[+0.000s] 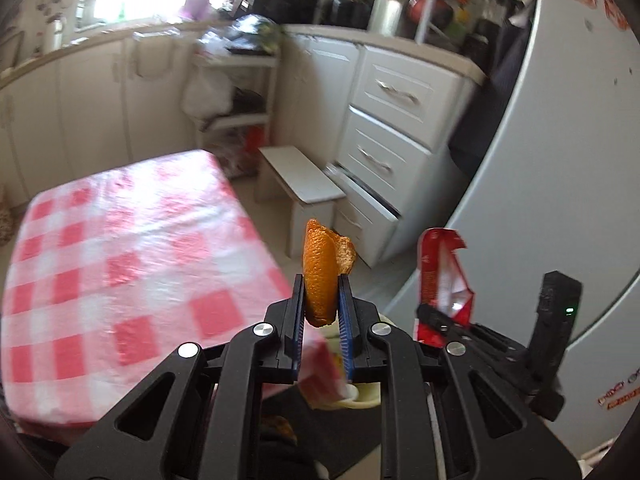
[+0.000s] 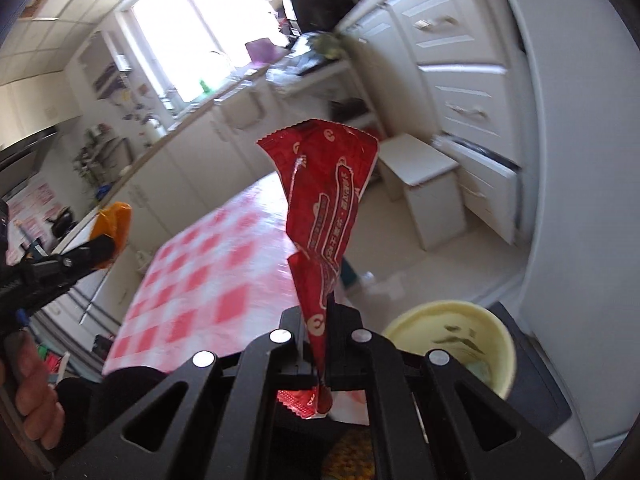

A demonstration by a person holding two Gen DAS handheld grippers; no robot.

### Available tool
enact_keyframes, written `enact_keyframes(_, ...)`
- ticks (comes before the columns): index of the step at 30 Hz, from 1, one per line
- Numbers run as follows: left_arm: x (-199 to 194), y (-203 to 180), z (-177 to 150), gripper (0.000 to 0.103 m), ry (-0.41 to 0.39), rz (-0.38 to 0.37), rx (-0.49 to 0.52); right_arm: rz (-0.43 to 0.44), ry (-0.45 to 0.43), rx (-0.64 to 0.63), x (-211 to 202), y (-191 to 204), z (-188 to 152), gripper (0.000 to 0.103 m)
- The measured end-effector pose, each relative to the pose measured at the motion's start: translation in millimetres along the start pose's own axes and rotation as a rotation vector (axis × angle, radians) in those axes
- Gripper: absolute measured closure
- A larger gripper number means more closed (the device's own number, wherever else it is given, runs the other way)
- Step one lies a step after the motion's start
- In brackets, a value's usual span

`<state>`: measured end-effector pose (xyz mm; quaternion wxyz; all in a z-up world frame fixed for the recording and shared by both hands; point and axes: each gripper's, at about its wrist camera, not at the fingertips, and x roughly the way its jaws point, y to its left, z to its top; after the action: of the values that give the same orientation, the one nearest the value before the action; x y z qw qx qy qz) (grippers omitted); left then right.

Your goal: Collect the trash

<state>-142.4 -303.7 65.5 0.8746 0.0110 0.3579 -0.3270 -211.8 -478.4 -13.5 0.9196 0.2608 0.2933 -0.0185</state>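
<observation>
Both grippers are clenched on trash and held up in the air beside the table. Left gripper (image 1: 320,300) pinches a curled piece of orange peel (image 1: 320,276) between its blue-lined fingers, the peel standing upright with its long axis running along the fingers. Right gripper (image 2: 318,344) squeezes the narrow end of a torn red snack wrapper (image 2: 330,204), which fans out upward and away from the jaws, its long axis also in line with the fingers.

From the left wrist view the wrapper (image 1: 440,280) and the right gripper sit just to the right, so the two tools are side by side at much the same height. The red-and-white checked tablecloth (image 1: 120,264) lies below and to the left, with no trash visible on the part shown.

A pale yellow bin (image 2: 460,340) with some scraps inside sits low and to the right of the right gripper, near the refrigerator (image 2: 580,160). The right hand looks nearer to it; the left would have to reach further right to drop the peel there.
</observation>
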Motion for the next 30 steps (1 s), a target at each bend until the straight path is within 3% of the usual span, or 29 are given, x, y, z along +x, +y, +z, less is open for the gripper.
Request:
enact_keyframes(7,98,-51,-7,0.088,0.212,-0.073,0.025,-0.082,0.106,0.082,37,-53,-25,0.098)
enact_keyframes(11,147,-56,-14,0.088,0.314,-0.064,0.012,-0.110,0.173,0.106,64,-71,-40,0.098)
enact_keyframes(12,158,-56,-16,0.083,0.334,-0.057,0.005,-0.116,0.186,0.110,70,-73,-40,0.098)
enact_keyframes(13,167,-56,-18,0.074,0.347,-0.047,0.003,-0.120,0.202,0.115,78,-77,-40,0.092)
enact_keyframes(14,176,-56,-21,0.069,0.358,-0.037,0.003,-0.128,0.223,0.120,84,-80,-42,0.077)
enact_keyframes(16,182,-54,-22,0.056,0.371,-0.026,-0.006,-0.139,0.240,0.129,91,-85,-45,0.063)
enact_keyframes(21,173,-44,-11,0.035,0.313,-0.016,-0.016,-0.160,0.240,0.157,88,-89,-49,0.056)
enact_keyframes(25,148,-33,-6,0.023,0.219,-0.015,-0.065,-0.161,0.198,0.171,70,-81,-41,0.043)
enact_keyframes(30,96,-12,5,0.015,0.081,-0.003,-0.118,-0.140,0.142,0.159,51,-61,-20,0.032)
